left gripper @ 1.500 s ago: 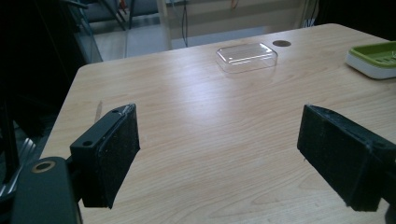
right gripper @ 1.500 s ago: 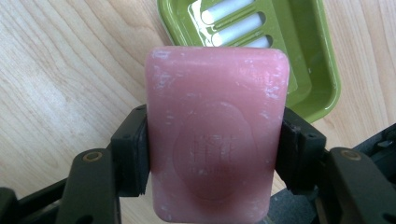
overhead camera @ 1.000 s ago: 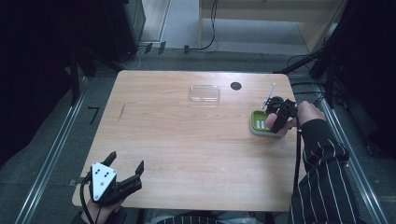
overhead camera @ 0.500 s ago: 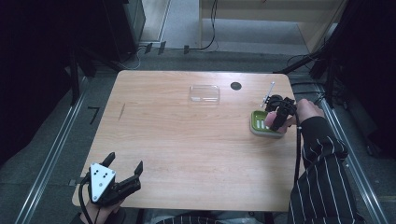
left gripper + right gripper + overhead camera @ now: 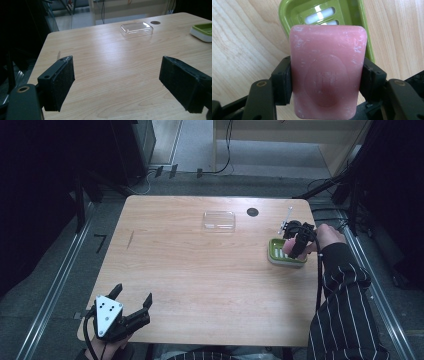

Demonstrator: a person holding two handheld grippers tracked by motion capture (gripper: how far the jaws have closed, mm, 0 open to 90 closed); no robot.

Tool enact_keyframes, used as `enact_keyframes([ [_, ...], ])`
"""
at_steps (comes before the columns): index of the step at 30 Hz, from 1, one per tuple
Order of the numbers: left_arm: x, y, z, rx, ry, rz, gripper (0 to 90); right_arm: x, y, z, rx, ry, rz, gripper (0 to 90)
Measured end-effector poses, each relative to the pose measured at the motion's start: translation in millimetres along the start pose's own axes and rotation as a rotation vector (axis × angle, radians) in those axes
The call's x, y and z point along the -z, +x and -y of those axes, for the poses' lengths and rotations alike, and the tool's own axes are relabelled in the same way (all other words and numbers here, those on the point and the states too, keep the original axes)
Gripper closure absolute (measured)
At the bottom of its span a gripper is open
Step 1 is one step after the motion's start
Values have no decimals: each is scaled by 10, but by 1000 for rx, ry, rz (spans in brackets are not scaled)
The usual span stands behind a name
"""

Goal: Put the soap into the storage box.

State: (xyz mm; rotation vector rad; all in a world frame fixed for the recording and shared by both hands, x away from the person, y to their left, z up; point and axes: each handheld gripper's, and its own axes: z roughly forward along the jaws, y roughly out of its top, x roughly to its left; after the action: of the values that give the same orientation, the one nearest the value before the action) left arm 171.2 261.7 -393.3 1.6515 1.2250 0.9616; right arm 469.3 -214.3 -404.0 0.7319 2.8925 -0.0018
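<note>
Gripping a pink soap bar [image 5: 327,72], the right gripper [image 5: 296,242] hovers over the green soap dish [image 5: 278,256]; the left gripper's [image 5: 131,314] fingers [image 5: 58,81] stand wide.

Pink soap bar [image 5: 327,72], lime-green soap dish [image 5: 322,13] with white base, clear plastic lid [image 5: 219,220], pale wood-grain table [image 5: 200,270], black gripper pads [image 5: 61,81], black sleeve [image 5: 345,305] with thin white stripes
</note>
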Motion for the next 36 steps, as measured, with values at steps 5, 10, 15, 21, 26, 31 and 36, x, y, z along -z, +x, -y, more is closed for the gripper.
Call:
enact_keyframes([
  [5,10,5,5,4,-3,-5,133,-27,4,-42,27,-5,-5,387],
  [10,18,7,8,6,-2,-8,134,-43,2,-56,47,-10,-3,387],
  [15,24,9,10,4,0,-10,134,-64,-10,-64,54,0,3,387],
  [21,32,15,13,5,2,-13,134,-99,-24,-93,82,0,5,387],
  [26,39,18,17,8,2,-17,134,-127,-40,-109,94,-4,7,386],
  [31,52,24,24,10,3,-21,134,-174,-60,-129,124,0,12,387],
  [36,68,31,29,12,9,-30,134,-196,-70,-134,134,-5,13,386],
])
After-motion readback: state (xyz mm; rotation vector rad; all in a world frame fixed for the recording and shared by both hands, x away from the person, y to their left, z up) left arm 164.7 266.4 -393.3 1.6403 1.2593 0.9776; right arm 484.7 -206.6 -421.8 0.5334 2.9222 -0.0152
